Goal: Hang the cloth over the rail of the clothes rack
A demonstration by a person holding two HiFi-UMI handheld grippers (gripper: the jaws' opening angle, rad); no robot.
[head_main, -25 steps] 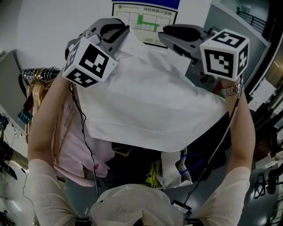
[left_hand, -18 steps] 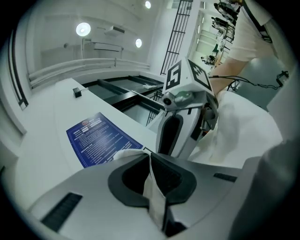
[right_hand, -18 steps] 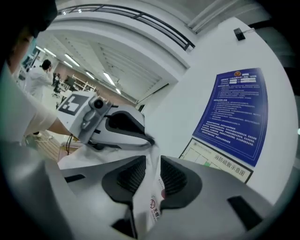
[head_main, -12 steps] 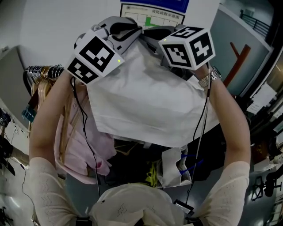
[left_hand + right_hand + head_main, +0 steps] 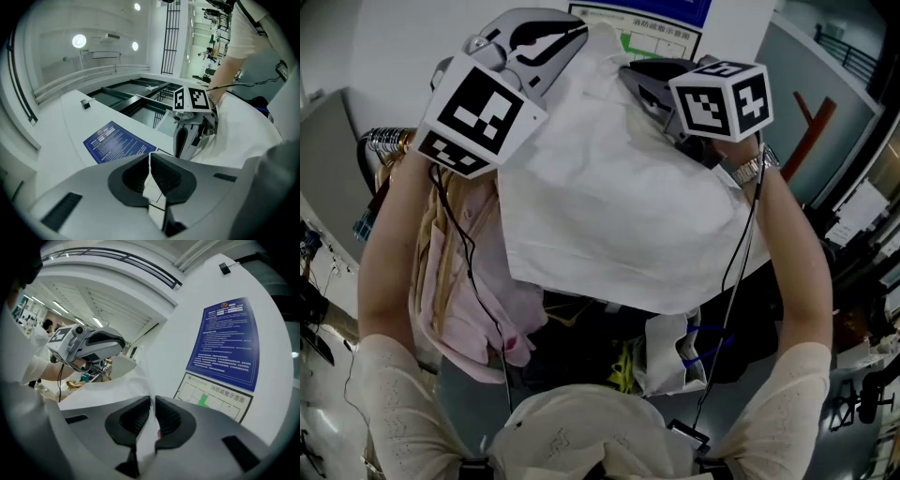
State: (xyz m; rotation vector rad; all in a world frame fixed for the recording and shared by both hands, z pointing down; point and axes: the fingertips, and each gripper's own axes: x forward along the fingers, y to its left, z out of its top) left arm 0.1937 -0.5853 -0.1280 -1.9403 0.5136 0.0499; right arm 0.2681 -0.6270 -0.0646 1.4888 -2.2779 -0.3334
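Observation:
A white cloth (image 5: 609, 216) hangs spread between both grippers, held high in front of the wall. My left gripper (image 5: 572, 33) is shut on its upper left edge; in the left gripper view a thin fold of cloth (image 5: 152, 187) is pinched between the jaws (image 5: 151, 180). My right gripper (image 5: 633, 80) is shut on the upper right edge, with cloth (image 5: 147, 427) squeezed in its jaws (image 5: 152, 416). The two grippers stand close together. The rack's rail (image 5: 389, 141) with hanger hooks shows at the left, below and left of the cloth.
Pink and cream garments (image 5: 459, 281) hang on the rack at the left. A blue notice (image 5: 227, 341) and a floor plan sheet (image 5: 215, 397) are on the wall ahead. Dark clutter and a white bag (image 5: 670, 356) lie below.
Both grippers have moved closer together and the left one has risen, lifting the cloth. The cloth's top edge is now bunched between them instead of stretched wide.

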